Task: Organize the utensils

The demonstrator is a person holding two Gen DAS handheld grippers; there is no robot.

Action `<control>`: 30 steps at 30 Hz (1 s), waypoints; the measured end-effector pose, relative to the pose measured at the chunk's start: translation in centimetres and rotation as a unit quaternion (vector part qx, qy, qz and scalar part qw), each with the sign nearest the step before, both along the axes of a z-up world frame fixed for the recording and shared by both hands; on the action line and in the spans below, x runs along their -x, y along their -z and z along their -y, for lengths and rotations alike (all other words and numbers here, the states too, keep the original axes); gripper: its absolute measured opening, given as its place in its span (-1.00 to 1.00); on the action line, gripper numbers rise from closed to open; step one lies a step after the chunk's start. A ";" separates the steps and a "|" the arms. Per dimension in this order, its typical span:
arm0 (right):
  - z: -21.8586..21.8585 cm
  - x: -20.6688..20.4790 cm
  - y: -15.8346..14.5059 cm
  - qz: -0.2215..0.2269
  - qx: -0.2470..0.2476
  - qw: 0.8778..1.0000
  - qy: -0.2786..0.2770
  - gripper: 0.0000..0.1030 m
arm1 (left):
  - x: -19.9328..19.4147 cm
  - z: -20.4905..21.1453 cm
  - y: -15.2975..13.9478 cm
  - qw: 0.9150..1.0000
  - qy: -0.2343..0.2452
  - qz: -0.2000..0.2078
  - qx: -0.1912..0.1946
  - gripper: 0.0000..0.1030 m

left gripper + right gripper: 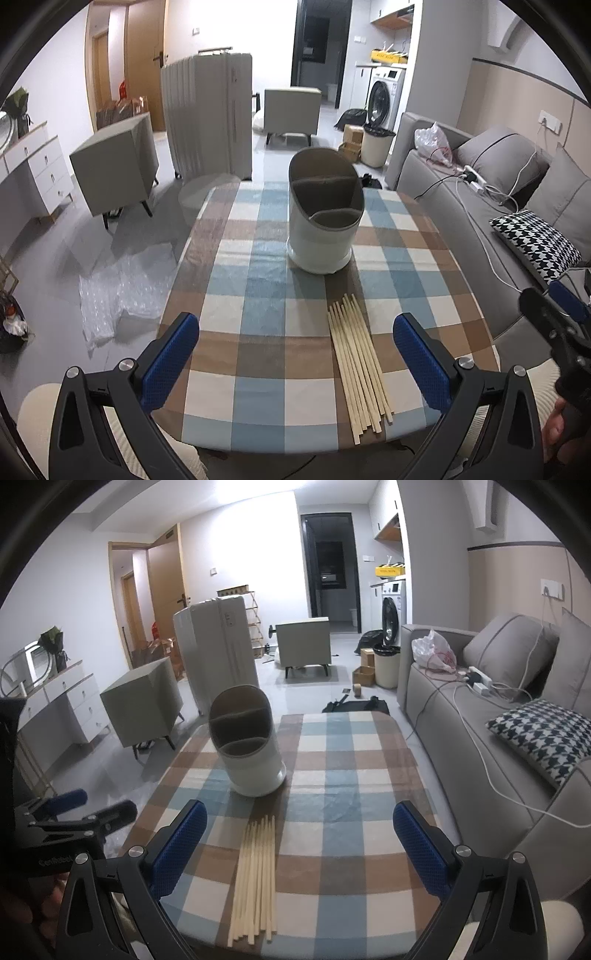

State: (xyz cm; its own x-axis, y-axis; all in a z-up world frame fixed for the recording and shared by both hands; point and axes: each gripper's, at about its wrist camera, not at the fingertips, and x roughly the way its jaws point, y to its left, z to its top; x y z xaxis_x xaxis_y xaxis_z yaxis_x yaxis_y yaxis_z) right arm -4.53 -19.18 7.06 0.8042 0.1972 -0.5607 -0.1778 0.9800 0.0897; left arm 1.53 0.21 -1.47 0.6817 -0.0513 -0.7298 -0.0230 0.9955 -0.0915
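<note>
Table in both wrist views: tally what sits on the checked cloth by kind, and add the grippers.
Utensil holder: 1
Pile of chopsticks: 1 (sticks overlap too much to count singly)
Grippers: 2, the left gripper and the right gripper, both open and empty
Total: 4

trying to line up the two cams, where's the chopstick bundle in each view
Left wrist: chopsticks lie right of centre, near the table's front edge.
Right wrist: chopsticks lie left of centre, near the front edge.
Shared landmark: the utensil holder stands just beyond their far tips.
</note>
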 end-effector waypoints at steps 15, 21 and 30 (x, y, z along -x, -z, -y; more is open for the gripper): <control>0.8 -5.5 3.0 -0.040 0.000 0.999 0.017 0.97 | -5.7 1.2 9.2 0.979 0.009 -0.203 0.004 0.85; 1.2 -8.3 5.1 -0.076 0.007 0.997 0.025 0.97 | -7.0 1.5 11.2 0.969 0.015 -0.245 0.007 0.83; 1.5 -10.6 6.3 -0.104 -0.006 0.994 0.022 0.97 | -7.6 2.3 13.2 0.959 0.018 -0.284 -0.006 0.79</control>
State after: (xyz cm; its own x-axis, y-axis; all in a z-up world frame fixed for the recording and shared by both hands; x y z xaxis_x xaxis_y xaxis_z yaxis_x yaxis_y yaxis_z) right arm 6.04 -20.67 0.80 0.6793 0.1724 -0.7133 -0.1113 0.9850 0.1320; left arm 9.12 -2.12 -14.64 0.1718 -0.0575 -0.9835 -0.0313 0.9975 -0.0638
